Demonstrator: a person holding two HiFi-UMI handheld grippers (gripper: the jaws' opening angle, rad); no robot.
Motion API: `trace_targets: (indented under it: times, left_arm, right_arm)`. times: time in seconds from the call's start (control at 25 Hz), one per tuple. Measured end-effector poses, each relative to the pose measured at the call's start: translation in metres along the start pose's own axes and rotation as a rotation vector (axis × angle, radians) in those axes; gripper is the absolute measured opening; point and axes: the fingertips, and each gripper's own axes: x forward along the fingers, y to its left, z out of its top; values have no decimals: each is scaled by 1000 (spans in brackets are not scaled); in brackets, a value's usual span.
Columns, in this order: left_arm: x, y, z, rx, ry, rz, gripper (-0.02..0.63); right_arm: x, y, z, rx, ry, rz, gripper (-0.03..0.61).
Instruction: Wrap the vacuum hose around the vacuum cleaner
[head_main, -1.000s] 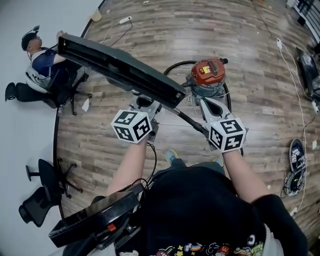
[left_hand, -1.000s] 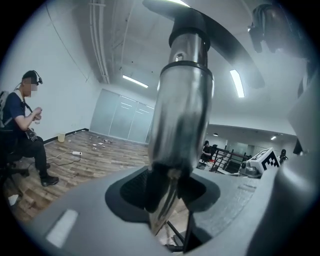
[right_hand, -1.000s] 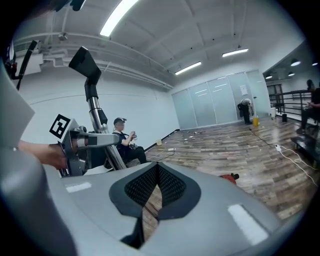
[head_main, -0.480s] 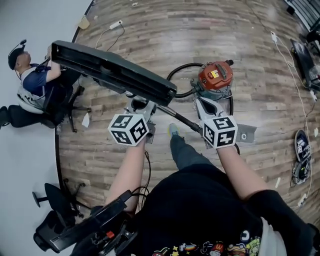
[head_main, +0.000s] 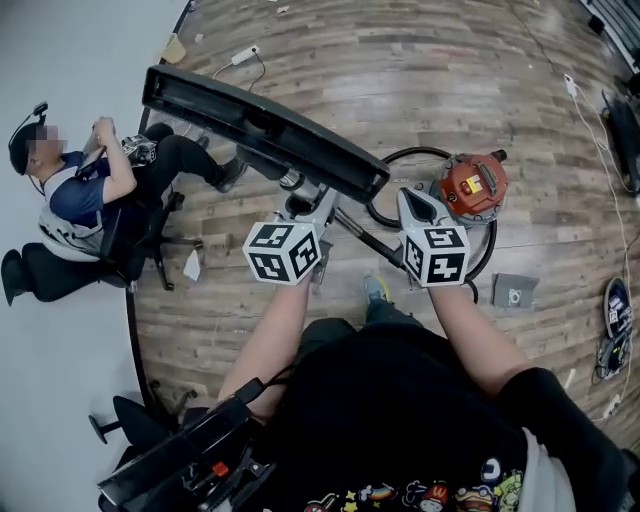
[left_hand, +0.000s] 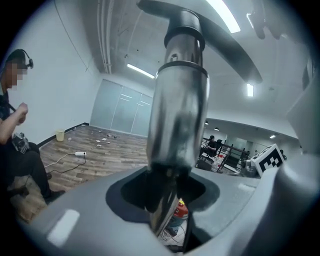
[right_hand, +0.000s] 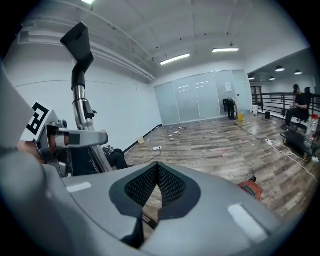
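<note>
Above the floor (head_main: 400, 80), left gripper (left_hand: 169, 196) tight around the metal wand (left_hand: 180, 100), right gripper (right_hand: 157, 172) fully closed.

Bright ceiling strips (right_hand: 175, 59), fisheye-warped dark edges

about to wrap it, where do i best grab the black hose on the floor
Probably grip the black flexible hose on its bare arc left of the round red vacuum cleaner, coming from above, across its width: it lies flat on the wood floor, open on top.
</note>
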Motion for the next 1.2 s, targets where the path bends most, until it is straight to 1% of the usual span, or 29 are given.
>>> trace_targets:
  times: [0.12, 0.24, 0.36, 0.44, 0.52, 0.64, 0.76, 0.84, 0.96, 1.08, 1.2]
  left_arm:
    - [14, 43, 20, 16, 14, -51, 161]
    - [32, 89, 39, 16, 22, -115, 161]
    - [45, 130, 54, 21, 44, -203, 160]
    - [47, 158, 66, 45, 69, -267, 158]
    - [46, 185, 79, 79, 86, -322, 158]
    - [63, 212, 100, 121, 82, -394, 157]
    - [85, 226, 106, 138, 96, -452, 157]
    - [104, 234, 110, 147, 108, -488, 157]
    - [140, 245, 119, 141, 122, -529, 157]
    - [183, 254, 128, 148, 158, -575, 157]
    - [241, 261, 144, 175, 197, -601, 157]
  right_arm:
    - [38, 19, 22, 23, -10, -41, 22]
    - [75, 32, 35, 50, -12, -107, 23]
    - [101, 48, 42, 90, -24, -209, 23]
    - [115, 66, 47, 132, -43, -282, 21]
    - [129, 88, 51, 161, -60, -330, 23]
    - [152, 102, 56, 192, -84, -393, 23]
    - [171, 105, 51, 237, -85, -442, 23]
    - [184, 99, 52, 253, -87, -467, 22]
    - [207, 76, 59, 282, -99, -509, 21]
    - [233, 46, 72, 306, -109, -548, 23]
    - [260, 7, 94, 339, -121, -595, 23]
